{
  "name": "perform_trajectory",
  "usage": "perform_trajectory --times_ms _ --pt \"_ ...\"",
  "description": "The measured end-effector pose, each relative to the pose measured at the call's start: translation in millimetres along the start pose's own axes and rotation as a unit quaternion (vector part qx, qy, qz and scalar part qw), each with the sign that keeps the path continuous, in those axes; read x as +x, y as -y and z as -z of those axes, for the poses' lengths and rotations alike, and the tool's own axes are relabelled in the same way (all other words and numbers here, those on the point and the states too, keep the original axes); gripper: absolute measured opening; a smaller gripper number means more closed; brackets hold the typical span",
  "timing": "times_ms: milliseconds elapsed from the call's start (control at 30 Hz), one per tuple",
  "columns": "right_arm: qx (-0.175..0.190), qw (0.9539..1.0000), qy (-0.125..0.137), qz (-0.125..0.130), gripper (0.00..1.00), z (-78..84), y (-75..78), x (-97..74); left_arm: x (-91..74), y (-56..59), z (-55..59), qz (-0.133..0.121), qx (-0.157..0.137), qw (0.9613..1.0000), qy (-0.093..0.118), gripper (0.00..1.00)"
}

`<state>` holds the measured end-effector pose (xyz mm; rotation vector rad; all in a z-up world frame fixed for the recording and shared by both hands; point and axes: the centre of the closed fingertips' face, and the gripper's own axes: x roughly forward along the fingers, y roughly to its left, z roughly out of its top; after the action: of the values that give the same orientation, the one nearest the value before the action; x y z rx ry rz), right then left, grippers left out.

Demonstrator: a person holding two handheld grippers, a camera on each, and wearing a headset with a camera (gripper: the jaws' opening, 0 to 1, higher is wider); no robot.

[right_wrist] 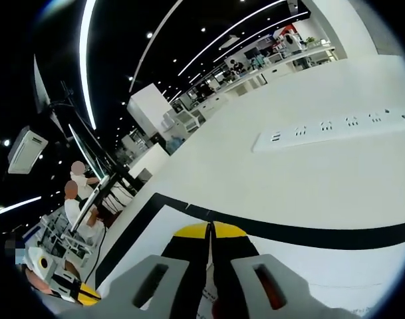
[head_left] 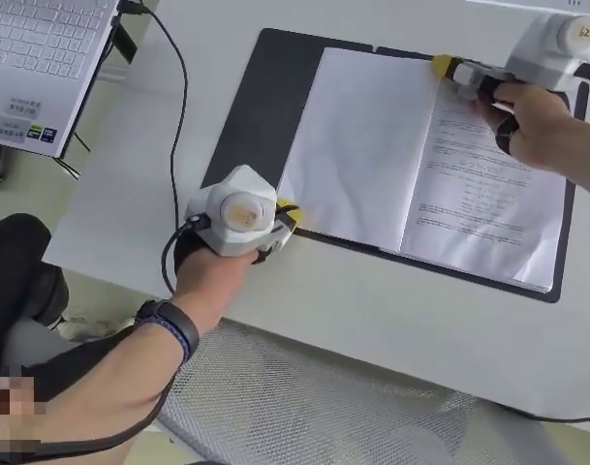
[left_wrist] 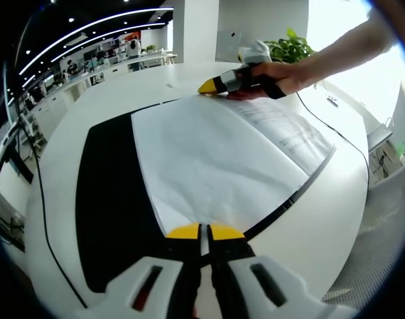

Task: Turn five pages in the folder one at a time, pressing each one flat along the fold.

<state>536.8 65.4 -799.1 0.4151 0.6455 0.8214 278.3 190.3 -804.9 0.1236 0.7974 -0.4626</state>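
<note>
A black folder (head_left: 261, 116) lies open on the white table. Its left page (head_left: 362, 145) is blank and its right page (head_left: 488, 189) is printed. My left gripper (head_left: 287, 215) is shut, its yellow tips resting at the near left corner of the blank page (left_wrist: 215, 159). Whether it pinches the paper I cannot tell. My right gripper (head_left: 440, 66) is shut too, and its yellow tips press down at the far end of the fold. In the left gripper view, the right gripper (left_wrist: 209, 86) sits at the sheet's far edge. In its own view, the right gripper (right_wrist: 209, 230) hangs over the folder's black edge (right_wrist: 308, 236).
A white laptop (head_left: 43, 48) stands at the table's far left, with a black cable (head_left: 181, 107) running past the folder. A white power strip (right_wrist: 328, 129) lies beyond the folder. A mesh chair seat (head_left: 324, 407) is below the table's front edge.
</note>
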Motion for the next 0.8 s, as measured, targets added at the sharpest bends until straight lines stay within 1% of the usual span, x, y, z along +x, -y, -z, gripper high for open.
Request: perform_trajectory --times_ms 100,200,300,333,367,400,433,467,500,533,567,700,733,767,800 --pt "-0.001 1.0 -0.003 -0.009 0.0 5.2 -6.6 -4.4 -0.1 0.3 -0.3 0.0 0.0 1.0 0.0 0.02" --pt "-0.007 0.9996 -0.012 -0.023 0.0 14.5 -16.3 -11.1 -0.2 0.6 -0.3 0.001 0.0 1.0 0.001 0.02" --pt "-0.023 0.9985 -0.027 -0.042 0.0 27.7 -31.8 -20.4 -0.2 0.7 -0.2 0.001 0.0 1.0 0.0 0.02" --pt "-0.035 0.9973 -0.038 -0.052 0.0 35.4 -38.3 -24.9 -0.2 0.7 -0.2 0.001 0.0 1.0 0.0 0.02" --pt "-0.036 0.997 -0.041 -0.054 0.0 35.4 -36.8 -24.2 -0.3 0.7 -0.1 0.001 -0.001 1.0 0.001 0.02" --pt "-0.044 0.9961 -0.047 -0.062 0.0 39.2 -40.3 -26.4 0.0 0.5 0.2 0.0 -0.001 1.0 0.002 0.02" --pt "-0.066 0.9928 -0.062 -0.078 0.0 50.1 -47.5 -32.0 0.4 0.1 0.5 0.0 -0.003 1.0 0.003 0.02" --pt "-0.072 0.9915 -0.071 -0.081 0.0 58.3 -52.0 -37.1 0.7 -0.2 0.9 0.0 -0.003 1.0 0.003 0.02" --pt "-0.07 0.9917 -0.069 -0.083 0.0 60.6 -53.9 -38.9 0.9 -0.5 1.2 0.0 -0.004 1.0 0.004 0.02" --pt "-0.072 0.9908 -0.073 -0.089 0.0 65.4 -57.7 -42.5 0.9 -0.7 1.3 0.0 -0.004 1.0 0.005 0.02" --pt "-0.077 0.9894 -0.078 -0.096 0.0 74.2 -66.2 -49.5 0.9 -0.7 1.5 0.001 -0.004 1.0 0.005 0.02" --pt "-0.075 0.9871 -0.084 -0.114 0.0 96.0 -88.7 -71.2 0.5 -0.3 1.7 0.001 -0.003 1.0 0.004 0.02" --pt "-0.085 0.9836 -0.098 -0.126 0.0 108.6 -97.4 -79.5 0.3 0.0 1.7 0.001 -0.002 1.0 0.004 0.02" --pt "-0.086 0.9831 -0.098 -0.128 0.0 113.0 -103.3 -83.8 0.3 0.1 1.7 0.0 -0.002 1.0 0.004 0.02" --pt "-0.09 0.9806 -0.106 -0.138 0.0 122.2 -111.2 -90.2 0.0 0.4 1.6 0.0 -0.002 1.0 0.004 0.03"
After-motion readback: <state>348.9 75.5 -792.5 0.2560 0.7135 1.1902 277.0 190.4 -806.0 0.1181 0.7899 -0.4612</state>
